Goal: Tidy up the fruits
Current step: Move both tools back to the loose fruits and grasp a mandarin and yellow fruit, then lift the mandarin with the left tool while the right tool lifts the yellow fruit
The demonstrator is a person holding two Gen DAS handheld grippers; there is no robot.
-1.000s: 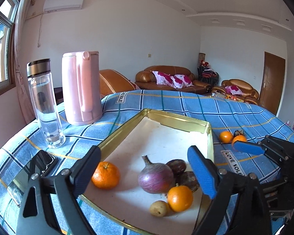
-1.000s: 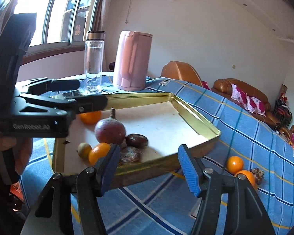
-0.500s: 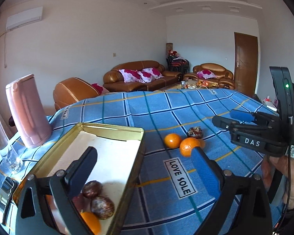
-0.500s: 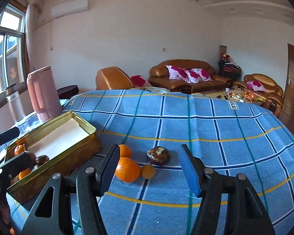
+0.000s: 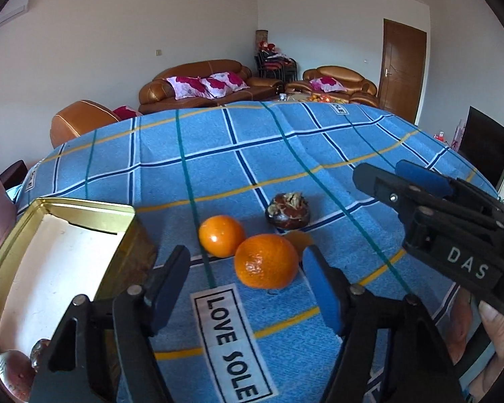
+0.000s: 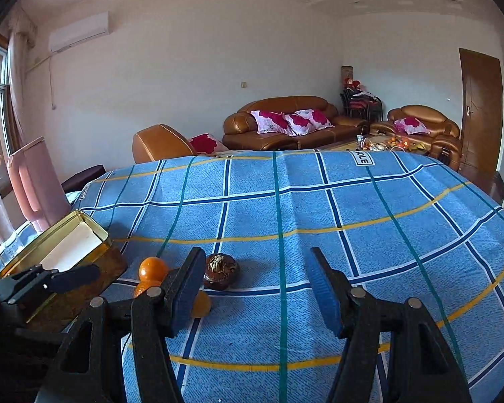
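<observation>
From the left wrist camera, the left gripper (image 5: 247,282) hovers low over the counter (image 5: 285,154), which is covered with a blue checked cloth; its jaws are spread apart and hold nothing. A large orange (image 5: 266,261) lies on the cloth just between the fingertips, nearer the right one. A smaller orange (image 5: 221,235) touches it on the far left. A dark brown fruit (image 5: 288,214) sits a little farther off, to the right. The gold tray (image 5: 84,210) stands at the left, with more fruit in its near corner. The right gripper (image 5: 420,181) reaches in from the right; whether its jaws are apart cannot be told here.

From the right wrist camera, the right gripper (image 6: 255,288) has its jaws wide apart and empty above bare cloth. The oranges and the brown fruit lie near its left finger (image 6: 184,288). The tray is at far left, beside a pink kettle (image 6: 33,181).
</observation>
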